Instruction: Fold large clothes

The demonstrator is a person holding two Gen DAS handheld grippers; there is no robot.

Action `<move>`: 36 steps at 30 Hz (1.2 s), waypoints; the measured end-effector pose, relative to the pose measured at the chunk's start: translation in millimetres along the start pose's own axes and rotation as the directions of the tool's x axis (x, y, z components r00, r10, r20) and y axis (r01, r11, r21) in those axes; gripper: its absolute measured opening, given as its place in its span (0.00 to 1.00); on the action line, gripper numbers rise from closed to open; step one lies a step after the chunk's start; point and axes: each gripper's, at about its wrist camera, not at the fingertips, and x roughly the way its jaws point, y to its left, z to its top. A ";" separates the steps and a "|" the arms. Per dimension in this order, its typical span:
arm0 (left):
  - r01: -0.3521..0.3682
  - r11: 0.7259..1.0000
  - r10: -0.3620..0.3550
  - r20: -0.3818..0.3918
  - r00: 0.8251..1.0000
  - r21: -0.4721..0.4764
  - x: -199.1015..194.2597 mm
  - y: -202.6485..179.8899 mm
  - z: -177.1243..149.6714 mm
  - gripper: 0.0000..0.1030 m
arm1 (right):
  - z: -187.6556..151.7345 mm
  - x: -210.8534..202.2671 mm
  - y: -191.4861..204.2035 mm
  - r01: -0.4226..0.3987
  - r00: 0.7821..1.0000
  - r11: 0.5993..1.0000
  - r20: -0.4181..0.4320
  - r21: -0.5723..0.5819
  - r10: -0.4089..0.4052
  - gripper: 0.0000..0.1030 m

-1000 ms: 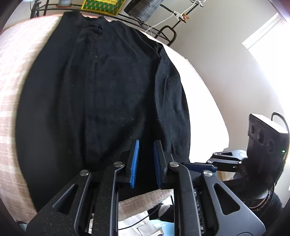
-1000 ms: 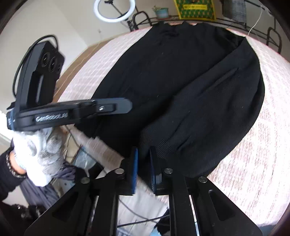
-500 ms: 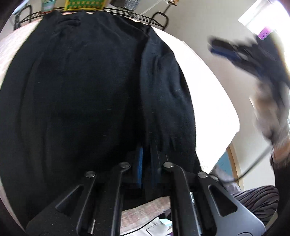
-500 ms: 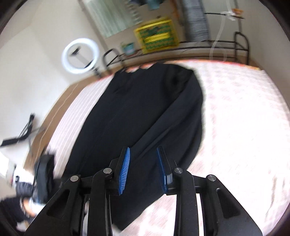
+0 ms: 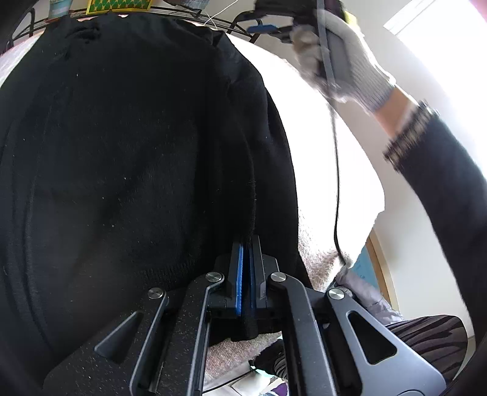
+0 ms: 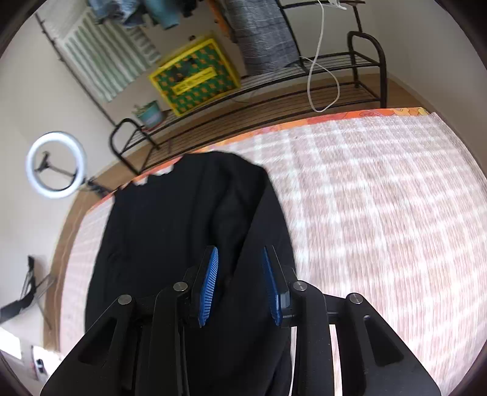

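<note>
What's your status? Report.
Left hand-held gripper shut on sweater hem. Right hand-held gripper open above sweater. Nothing in the way.

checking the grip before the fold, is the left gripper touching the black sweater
Touching. The left wrist view shows the left gripper shut on the black sweater, a strip of its hem pinched between the blue pads.

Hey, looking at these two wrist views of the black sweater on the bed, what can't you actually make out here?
- Left wrist view: the black sweater's left side and hem are cut off by the frame edge and the left gripper.
- Left wrist view: the right gripper is motion-blurred and partly behind the gloved hand.
- Right wrist view: whether the right gripper touches the sweater is unclear; the bed cover is blurred.
</note>
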 end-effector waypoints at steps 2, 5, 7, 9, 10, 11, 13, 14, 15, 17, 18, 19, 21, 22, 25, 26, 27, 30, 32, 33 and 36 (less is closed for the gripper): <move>0.008 1.000 -0.008 -0.002 1.000 -0.010 1.8 1.6 2.3 0.01 | 10.7 10.7 -3.3 0.016 1.000 1.000 0.001 0.007 -0.016 0.28; 0.009 1.000 -0.009 -0.001 1.000 -0.008 3.2 2.4 4.2 0.01 | 21.5 29.6 -6.8 0.018 1.000 0.999 -0.015 0.030 -0.017 0.28; 0.008 1.000 -0.008 0.000 1.000 -0.001 4.0 2.2 4.7 0.01 | 26.1 44.0 -6.6 0.061 0.998 0.998 -0.032 0.021 -0.060 0.28; 0.010 1.000 -0.010 0.001 1.000 -0.001 2.1 1.0 2.8 0.01 | 28.1 53.3 -5.5 0.093 0.995 0.996 -0.038 0.002 -0.093 0.28; 0.013 1.000 -0.013 0.001 1.000 -0.005 2.3 1.6 3.1 0.01 | 29.9 58.1 -5.6 0.095 0.995 0.995 -0.044 -0.005 -0.095 0.27; 0.014 1.000 -0.014 0.001 1.000 -0.005 0.8 -0.1 2.2 0.01 | 31.1 62.1 -5.1 0.103 0.994 0.995 -0.045 -0.016 -0.104 0.18; 0.015 1.000 -0.015 0.001 1.000 -0.006 -0.4 1.6 0.8 0.01 | 31.3 65.4 -3.6 0.124 0.991 0.992 -0.049 -0.038 -0.126 0.02; 0.018 1.000 -0.018 0.002 1.000 -0.009 -1.5 2.0 0.3 0.01 | 32.7 63.5 -3.3 0.129 0.991 0.991 -0.040 -0.042 -0.131 0.01; 0.025 1.000 -0.025 0.003 1.000 -0.011 -2.5 1.8 0.1 0.00 | 33.5 59.3 -2.8 0.134 0.990 0.990 -0.027 -0.046 -0.135 0.01; 0.038 0.999 -0.038 0.006 0.999 -0.016 -5.8 2.0 -1.3 0.00 | 36.4 47.3 -0.9 0.120 0.993 0.992 0.001 -0.044 -0.120 0.01; 0.044 0.999 -0.044 0.008 0.999 -0.016 -7.1 1.4 -2.0 0.00 | 38.5 38.3 1.3 0.109 0.994 0.993 0.018 -0.043 -0.108 0.01; 0.050 0.999 -0.049 0.009 0.999 -0.013 -8.4 -0.1 -2.2 0.00 | 40.5 34.2 3.6 0.101 0.995 0.994 0.029 -0.049 -0.100 0.01; 0.057 0.998 -0.057 0.014 0.998 -0.014 -12.1 -2.0 -2.8 0.00 | 44.8 21.0 10.6 0.095 0.994 0.994 0.059 -0.057 -0.091 0.01; 0.064 0.998 -0.063 0.016 0.998 -0.017 -14.0 -2.6 -3.3 0.00 | 47.7 15.6 14.9 0.074 0.995 0.996 0.067 -0.051 -0.071 0.01; 0.083 0.996 -0.082 0.026 0.996 -0.029 -20.9 -0.9 -4.8 0.00 | 55.9 7.0 38.2 0.058 0.994 0.995 0.100 -0.084 -0.049 0.01; 0.089 0.995 -0.088 0.028 0.996 -0.036 -22.7 0.3 -6.2 0.00 | 58.0 7.8 46.4 0.056 0.993 0.993 0.106 -0.100 -0.046 0.01; 0.094 0.995 -0.092 0.029 0.995 -0.044 -23.7 2.0 -8.2 0.00 | 60.8 10.0 56.2 0.055 0.993 0.991 0.111 -0.121 -0.041 0.01; 0.096 0.993 -0.095 0.023 0.995 -0.070 -24.4 11.6 -11.5 0.00 | 62.6 31.4 87.4 0.062 0.994 0.979 0.102 -0.194 -0.043 0.01; 0.094 0.991 -0.092 0.024 0.995 -0.093 -24.7 19.9 -11.0 0.00 | 59.3 58.4 109.3 0.064 0.996 0.968 0.073 -0.245 -0.047 0.01; 0.096 0.989 -0.094 0.025 0.995 -0.108 -24.5 23.8 -9.7 0.00 | 57.4 67.2 115.3 0.066 0.997 0.963 0.065 -0.260 -0.051 0.01; 0.082 0.986 -0.081 0.019 0.997 -0.144 -21.3 33.5 -6.2 0.00 | 48.6 106.2 132.6 0.126 0.992 0.935 0.046 -0.333 -0.118 0.01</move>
